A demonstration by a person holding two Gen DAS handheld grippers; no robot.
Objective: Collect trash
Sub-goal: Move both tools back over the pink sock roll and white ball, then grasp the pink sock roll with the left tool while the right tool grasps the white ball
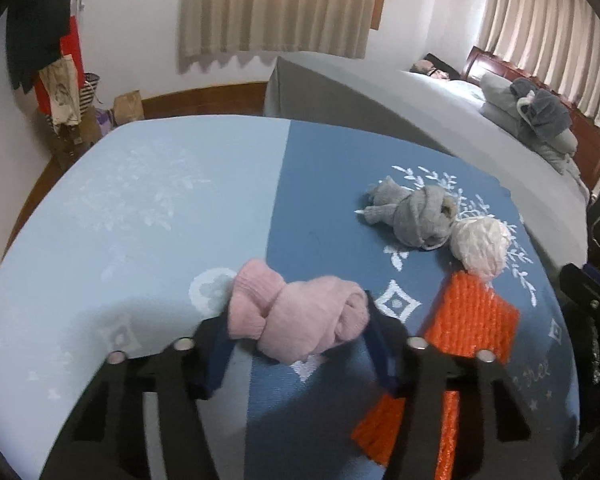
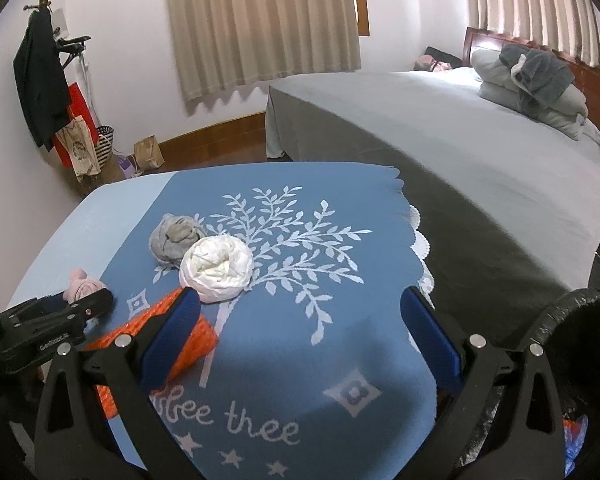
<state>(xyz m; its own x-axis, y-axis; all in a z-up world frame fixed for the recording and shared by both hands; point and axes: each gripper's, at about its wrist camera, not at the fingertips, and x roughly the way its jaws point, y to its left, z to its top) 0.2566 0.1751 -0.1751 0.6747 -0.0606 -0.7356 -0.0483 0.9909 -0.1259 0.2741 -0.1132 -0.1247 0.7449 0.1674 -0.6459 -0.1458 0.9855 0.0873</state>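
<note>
A knotted pink sock lies on the blue cloth, between the fingers of my left gripper, whose jaws stand apart on either side of it without clearly pressing it. It also shows in the right wrist view. A grey sock bundle, a white crumpled ball and an orange net wrap lie to the right. My right gripper is open and empty over the cloth, its left finger above the orange wrap.
A black bin bag gapes at the table's right edge. A grey bed with pillows stands behind. A coat rack with bags is at the far left by the wall.
</note>
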